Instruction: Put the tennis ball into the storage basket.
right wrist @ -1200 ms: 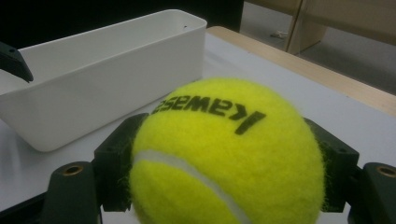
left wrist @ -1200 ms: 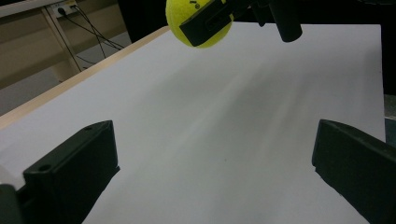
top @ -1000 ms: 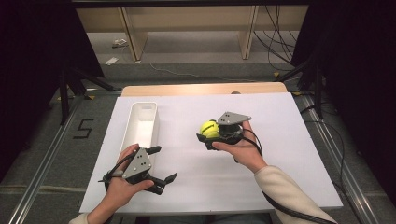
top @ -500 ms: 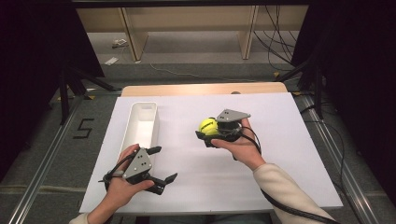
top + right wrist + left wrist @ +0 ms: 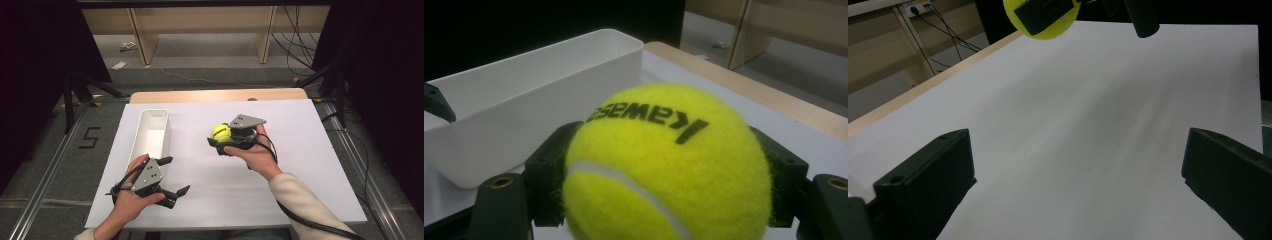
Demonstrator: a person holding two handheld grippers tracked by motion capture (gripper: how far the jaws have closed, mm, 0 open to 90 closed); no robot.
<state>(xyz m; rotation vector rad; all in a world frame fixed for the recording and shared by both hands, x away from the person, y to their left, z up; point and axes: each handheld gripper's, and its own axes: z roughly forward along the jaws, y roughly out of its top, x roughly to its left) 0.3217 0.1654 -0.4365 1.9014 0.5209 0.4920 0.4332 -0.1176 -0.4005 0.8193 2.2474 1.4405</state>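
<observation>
Centrally on the table's left half stands one container: a long white bin (image 5: 151, 134), open at the top, with its long axis running away from the person toward the far edge. As far as the high view shows its interior, it holds nothing; the near end of the floor is hidden behind the left gripper (image 5: 172, 176).

The tennis ball (image 5: 220, 132) is clamped between the two black jaws of the right gripper (image 5: 220, 141), raised above the sheet to the right of the bin and apart from it. In the right gripper view the ball (image 5: 664, 165) sits with a jaw pad pressed on each side, its black printed lettering on the upper face reading upside down and its white seam curving across the lower left. A sphere has no long axis; the gripper that holds it points left, toward the bin (image 5: 539, 95).

The left gripper rests low near the front edge, just beside the bin's near end. Its jaws stand wide apart with nothing between them.

The working surface is a white sheet (image 5: 300, 165) covering a light wooden table top (image 5: 215, 96), whose bare strip shows along the far edge. Beyond it lie a grey floor, wooden furniture legs, loose cables and dark curtains on both sides. A figure 5 is marked on the floor at left.
</observation>
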